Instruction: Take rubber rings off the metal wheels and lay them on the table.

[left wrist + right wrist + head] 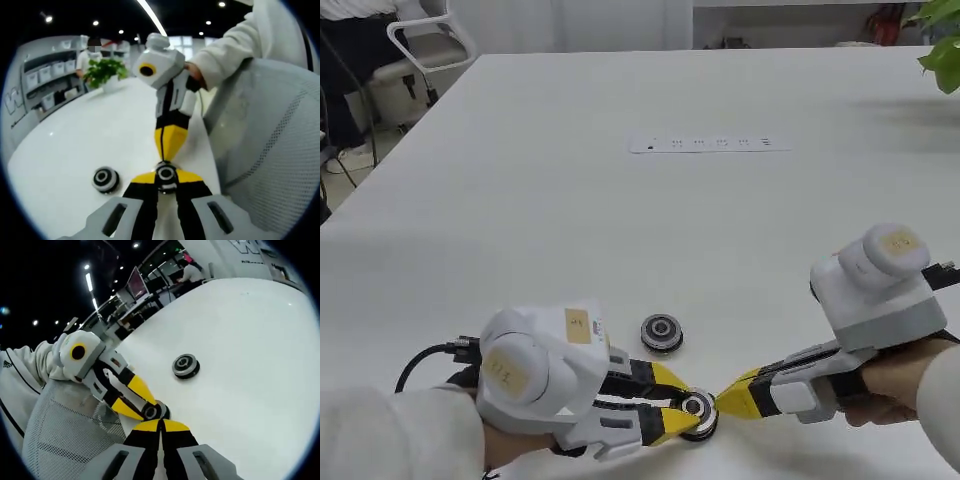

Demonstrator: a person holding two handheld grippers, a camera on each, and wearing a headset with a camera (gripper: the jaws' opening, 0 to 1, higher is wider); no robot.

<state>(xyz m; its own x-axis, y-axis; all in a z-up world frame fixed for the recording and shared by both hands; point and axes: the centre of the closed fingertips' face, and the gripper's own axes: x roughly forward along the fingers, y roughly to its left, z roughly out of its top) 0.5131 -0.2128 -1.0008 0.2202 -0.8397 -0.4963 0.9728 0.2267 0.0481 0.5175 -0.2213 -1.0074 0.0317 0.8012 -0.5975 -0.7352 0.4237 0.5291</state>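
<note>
Head view: left tool (682, 405) pinches one wheel (699, 407) across its sides, low at the near edge of the desk (620, 220). Right tool (728, 398) comes in from the right, jaws pressed together, tips touching that wheel's rim. Second wheel (662, 332) lies flat just beyond, apart from both tools. Its rubber ring (648, 333) is on.

Left gripper view: own jaws straddle the held wheel (166, 174). Right tool (169, 150) points straight down onto its far rim. Second wheel (105, 179) sits off to the side. Desk beyond is bare up to a plant (105, 72).

Right gripper view: own tool (161, 426) is closed to a thin line against the held wheel (151, 411). Can't tell if any rubber is caught between the tips. Left tool (145, 407) clamps the wheel from the other side. Second wheel (186, 365) is well clear.

Handling, my read: the metal wheel is small, stiff and probably slick, so hold it by the flat faces as now. The ring is soft and stretchy. Nip its outer lip and peel it outward. It may snap back or slip.

Room: the near desk edge is close under the work, so a dropped wheel could roll off. There's plenty of open desk ahead to lay the rings.
</note>
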